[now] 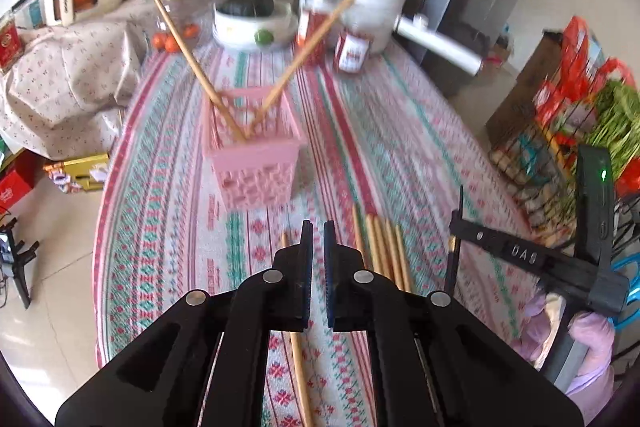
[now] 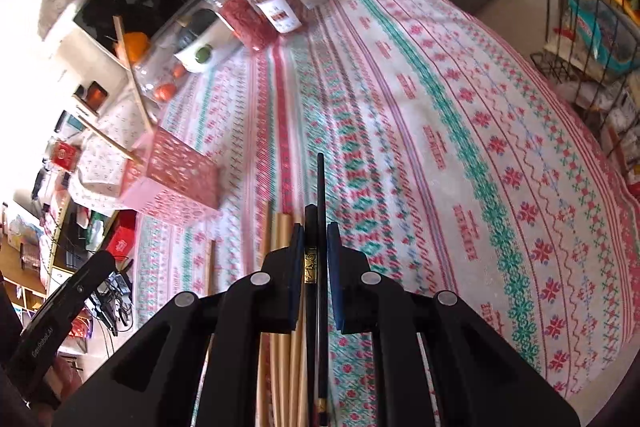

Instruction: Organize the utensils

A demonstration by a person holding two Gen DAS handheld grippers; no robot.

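The right gripper (image 2: 316,233) has its fingers (image 2: 297,247) closed in on a pair of black chopsticks (image 2: 319,187), which run forward between the pads and point out over the patterned tablecloth (image 2: 460,131), while the left gripper (image 1: 318,233) has its fingers (image 1: 306,247) drawn together on nothing above the counter. A row of tan wooden chopsticks (image 1: 384,247) lies just beside the left gripper, and one more tan chopstick (image 1: 300,367) lies under it. Farther out a pink slotted basket (image 1: 256,155) stands on the cloth with two tan chopsticks (image 1: 192,59) leaning crossed inside it.
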